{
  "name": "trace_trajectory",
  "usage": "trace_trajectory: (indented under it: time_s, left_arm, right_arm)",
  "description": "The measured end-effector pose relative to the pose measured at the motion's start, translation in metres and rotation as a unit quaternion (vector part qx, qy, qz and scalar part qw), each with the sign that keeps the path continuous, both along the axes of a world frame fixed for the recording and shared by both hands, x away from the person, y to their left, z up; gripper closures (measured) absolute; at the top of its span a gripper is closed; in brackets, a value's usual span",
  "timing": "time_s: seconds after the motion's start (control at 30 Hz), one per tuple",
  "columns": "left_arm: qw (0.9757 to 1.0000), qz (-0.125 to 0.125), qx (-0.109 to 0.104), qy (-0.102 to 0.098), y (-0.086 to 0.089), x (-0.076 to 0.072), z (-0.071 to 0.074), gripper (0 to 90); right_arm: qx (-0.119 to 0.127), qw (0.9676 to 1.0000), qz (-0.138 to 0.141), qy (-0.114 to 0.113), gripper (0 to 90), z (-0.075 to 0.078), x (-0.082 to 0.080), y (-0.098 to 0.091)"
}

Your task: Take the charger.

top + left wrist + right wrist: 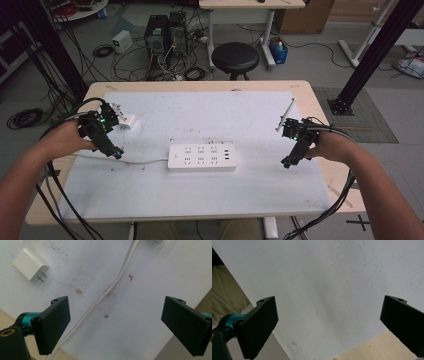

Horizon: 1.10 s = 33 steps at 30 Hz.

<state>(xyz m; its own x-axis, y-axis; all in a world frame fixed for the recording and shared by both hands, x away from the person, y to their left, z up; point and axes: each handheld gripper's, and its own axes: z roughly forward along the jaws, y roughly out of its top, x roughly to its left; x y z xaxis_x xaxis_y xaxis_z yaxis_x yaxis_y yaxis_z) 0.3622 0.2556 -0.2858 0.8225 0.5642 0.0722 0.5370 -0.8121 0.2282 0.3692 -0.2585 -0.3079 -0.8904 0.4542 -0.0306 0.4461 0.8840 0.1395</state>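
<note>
High view: a white power strip (202, 157) is lying near the middle of a white mat (250, 190) on a wooden table (320, 107), its long axis running left to right across the table. Its cord (140, 161) is leaving the left end and trailing toward the left edge. A white charger (126, 121) is resting at the mat's left side, beyond the left gripper (118, 154). The right gripper (285, 163) is hovering well apart from the strip on the right. Both are probably being held clear and angled down, ready to approach.

Left gripper view: the left gripper (115, 322) is hanging above the mat with jaws spread wide and nothing between them. The cord (110, 288) is crossing diagonally beneath. The charger (29, 264) is lying flat, prongs pointing toward the cord.

Right gripper view: the right gripper (328, 325) is also spread wide and empty, over bare mat (324, 277) near the table edge (372, 347).
</note>
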Motion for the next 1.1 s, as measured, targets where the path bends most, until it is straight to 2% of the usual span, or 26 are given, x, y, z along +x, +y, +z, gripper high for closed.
trace_trajectory:
  time_s: [0.23, 0.27, 0.37, 0.43, 0.47, 0.5, 0.53, 0.57, 0.6, 0.63, 0.7, 0.73, 0.77, 0.8, 0.87, 0.93, 0.97, 1.0, 1.1]
  left_arm:
    - [0.9999, 0.008, -0.005, -0.006, 0.0, -0.001, 0.0, 8.6]
    - [0.9999, 0.004, -0.004, -0.008, 0.001, 0.0, 0.001, 8.6]
    - [0.9998, 0.011, -0.01, -0.01, 0.003, 0.0, 0.0, 8.6]
    - [0.9995, 0.027, -0.013, -0.013, 0.005, 0.003, -0.002, 8.6]
    - [0.9986, 0.047, -0.019, -0.018, 0.006, 0.003, -0.004, 8.6]
    - [0.9977, 0.066, -0.008, -0.013, 0.009, 0.009, -0.006, 8.6]
    - [0.9977, 0.066, -0.008, -0.013, 0.009, 0.009, -0.006, 8.6]
    - [0.9953, 0.094, -0.015, -0.016, 0.01, 0.014, -0.009, 8.6]
    - [0.9953, 0.094, -0.015, -0.016, 0.01, 0.014, -0.009, 8.6]
    - [0.9932, 0.113, -0.019, -0.023, 0.013, 0.02, -0.01, 8.5]
    - [0.9924, 0.118, -0.02, -0.026, 0.014, 0.023, -0.01, 8.6]
    - [0.9906, 0.132, -0.025, -0.028, 0.014, 0.029, -0.012, 8.6]
    - [0.9906, 0.132, -0.025, -0.028, 0.014, 0.029, -0.012, 8.5]
    - [0.9895, 0.139, -0.025, -0.032, 0.015, 0.033, -0.013, 8.5]
    - [0.9864, 0.157, -0.033, -0.036, 0.014, 0.04, -0.018, 8.5]
    - [0.9856, 0.162, -0.031, -0.036, 0.015, 0.044, -0.02, 8.5]
    - [0.9828, 0.178, -0.033, -0.036, 0.015, 0.052, -0.025, 8.5]
    - [0.9815, 0.185, -0.032, -0.037, 0.015, 0.056, -0.027, 8.5]
    - [0.9748, 0.215, -0.047, -0.038, 0.018, 0.068, -0.035, 8.5]
  right_arm:
    - [0.002, 1.0, -0.002, -0.004, 0.9, 0.001, -0.001, 0.001]
    - [0.003, 1.0, -0.003, -0.003, 0.9, 0.001, -0.001, 0.001]
    - [0.004, 1.0, -0.003, 0.001, 0.9, 0.0, 0.002, 0.002]
    - [0.008, 1.0, -0.001, 0.0, 0.9, 0.0, 0.003, 0.002]
    - [0.006, 1.0, 0.0, 0.0, 0.9, -0.001, 0.004, 0.003]
    - [0.008, 1.0, -0.001, 0.0, 0.9, -0.001, 0.004, 0.004]
    - [0.007, 1.0, -0.001, 0.002, 0.9, -0.002, 0.005, 0.004]
    - [0.004, 1.0, -0.002, 0.002, 0.9, -0.002, 0.005, 0.004]
    - [0.004, 1.0, -0.007, 0.002, 0.9, -0.002, 0.006, 0.004]
    - [0.005, 1.0, -0.007, 0.002, 0.9, -0.002, 0.006, 0.004]
    - [0.006, 1.0, -0.007, 0.001, 0.8, -0.002, 0.006, 0.003]
    - [0.007, 0.9999, -0.012, 0.002, 0.9, -0.001, 0.006, 0.003]
    - [0.007, 0.9999, -0.012, 0.002, 0.9, -0.001, 0.006, 0.003]
    - [0.006, 0.9999, -0.011, 0.004, 0.8, -0.001, 0.007, 0.003]
    - [0.006, 0.9999, -0.014, 0.005, 0.8, -0.002, 0.008, 0.003]
    - [0.005, 0.9999, -0.013, 0.006, 0.9, -0.003, 0.008, 0.003]
    - [0.006, 0.9999, -0.015, 0.005, 0.9, -0.003, 0.009, 0.003]
    - [0.005, 0.9999, -0.012, 0.006, 0.9, -0.004, 0.01, 0.003]
    - [0.007, 0.9999, -0.011, 0.006, 0.9, -0.005, 0.011, 0.004]
